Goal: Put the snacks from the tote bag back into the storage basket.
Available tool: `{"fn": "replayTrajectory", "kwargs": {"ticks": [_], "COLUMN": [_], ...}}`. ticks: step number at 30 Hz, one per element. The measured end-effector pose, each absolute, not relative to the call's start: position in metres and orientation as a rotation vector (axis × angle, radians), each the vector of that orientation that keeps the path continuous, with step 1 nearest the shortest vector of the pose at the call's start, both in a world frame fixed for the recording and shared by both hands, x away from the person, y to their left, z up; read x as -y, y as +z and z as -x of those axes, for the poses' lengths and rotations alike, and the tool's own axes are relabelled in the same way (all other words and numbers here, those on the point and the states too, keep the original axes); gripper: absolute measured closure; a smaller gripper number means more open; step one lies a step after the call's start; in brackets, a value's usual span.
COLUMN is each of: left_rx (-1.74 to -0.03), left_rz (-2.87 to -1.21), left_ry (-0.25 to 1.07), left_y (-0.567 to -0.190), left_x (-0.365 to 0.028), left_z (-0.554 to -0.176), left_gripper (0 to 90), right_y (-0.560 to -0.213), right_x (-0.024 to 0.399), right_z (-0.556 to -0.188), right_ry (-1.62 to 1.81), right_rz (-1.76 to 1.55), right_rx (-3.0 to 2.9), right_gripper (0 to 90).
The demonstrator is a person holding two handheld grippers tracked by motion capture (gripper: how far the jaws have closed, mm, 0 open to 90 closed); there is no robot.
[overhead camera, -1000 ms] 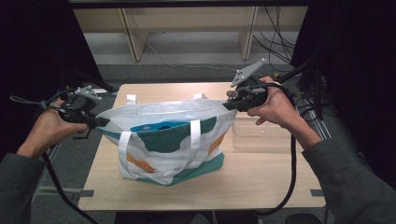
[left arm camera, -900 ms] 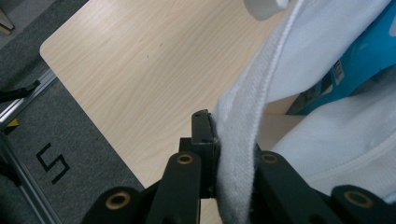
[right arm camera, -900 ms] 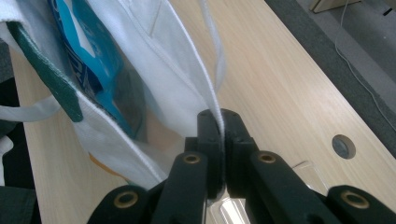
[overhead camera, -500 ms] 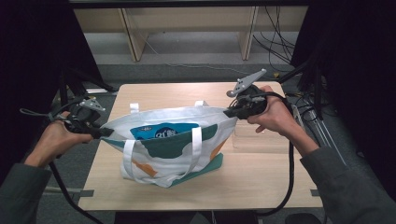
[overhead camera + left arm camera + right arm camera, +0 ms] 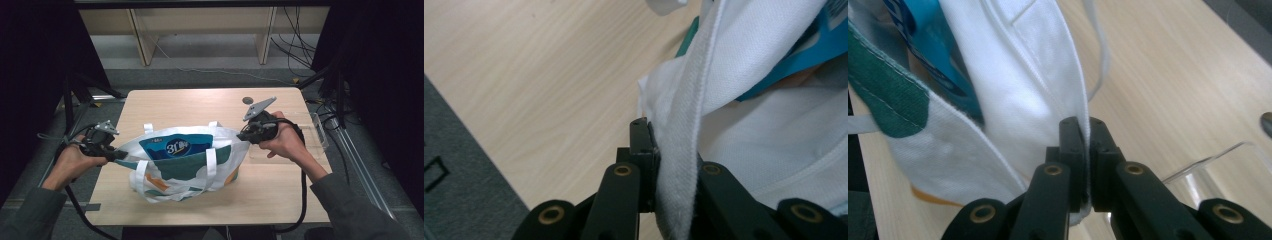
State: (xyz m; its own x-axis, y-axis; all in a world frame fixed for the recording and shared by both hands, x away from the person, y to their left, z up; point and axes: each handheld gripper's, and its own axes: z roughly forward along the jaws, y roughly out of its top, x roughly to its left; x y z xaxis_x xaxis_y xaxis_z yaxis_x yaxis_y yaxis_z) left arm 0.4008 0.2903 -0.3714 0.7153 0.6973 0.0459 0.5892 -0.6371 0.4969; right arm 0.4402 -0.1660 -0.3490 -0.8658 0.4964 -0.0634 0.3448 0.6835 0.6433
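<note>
A white tote bag [image 5: 185, 170] with green and orange patches sits on the wooden table [image 5: 200, 105], its mouth held wide. Inside it lies a blue packet [image 5: 175, 146]. My left gripper [image 5: 116, 155] is shut on the bag's left rim; in the left gripper view the white hem [image 5: 679, 165] is pinched between the black jaws. My right gripper [image 5: 243, 137] is shut on the bag's right rim [image 5: 1084, 145], with the fabric clamped between its jaws. Both hands hold the bag low, its bottom resting on the table.
A clear plastic tray [image 5: 310, 145] lies on the table at the right, just behind my right hand. A small dark round object [image 5: 247, 100] sits near the table's far edge. Cables trail on the floor [image 5: 210, 55] beyond.
Both grippers have come down towards the table with the bag. The bag now sits lower and slumps, and the blue packet inside shows more.
</note>
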Motion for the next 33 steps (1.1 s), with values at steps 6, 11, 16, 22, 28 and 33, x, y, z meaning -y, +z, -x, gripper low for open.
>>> {"fn": "replayTrajectory", "kwargs": {"ticks": [6, 11, 16, 22, 28, 33], "left_rx": [-1.014, -1.038, -1.045, -1.076, -1.115, -1.113], "left_rz": [-2.473, -2.477, -2.474, -2.441, -2.440, -2.426], "left_ry": [0.269, 0.225, 0.170, 0.150, 0.171, 0.163], "left_y": [-0.406, -0.437, -0.465, -0.478, -0.483, -0.486], "left_x": [-0.285, -0.277, -0.272, -0.272, -0.268, -0.269], "left_z": [-0.398, -0.399, -0.404, -0.407, -0.406, -0.408], "left_gripper": [84.8, 84.8, 84.8, 84.9, 85.0, 84.7], "right_y": [-0.381, -0.405, -0.430, -0.458, -0.474, -0.479], "right_x": [0.161, 0.157, 0.154, 0.151, 0.149, 0.149], "right_z": [-0.437, -0.435, -0.434, -0.435, -0.438, -0.447], "right_ry": [0.974, 0.982, 0.940, 0.911, 0.845, 0.862], "right_rz": [-0.726, -0.742, -0.776, -0.814, -0.823, -0.839], "right_rx": [-2.677, -2.690, -2.703, -2.715, -2.758, -2.764], "right_gripper": [87.6, 87.4, 87.3, 87.4, 87.5, 87.5]}}
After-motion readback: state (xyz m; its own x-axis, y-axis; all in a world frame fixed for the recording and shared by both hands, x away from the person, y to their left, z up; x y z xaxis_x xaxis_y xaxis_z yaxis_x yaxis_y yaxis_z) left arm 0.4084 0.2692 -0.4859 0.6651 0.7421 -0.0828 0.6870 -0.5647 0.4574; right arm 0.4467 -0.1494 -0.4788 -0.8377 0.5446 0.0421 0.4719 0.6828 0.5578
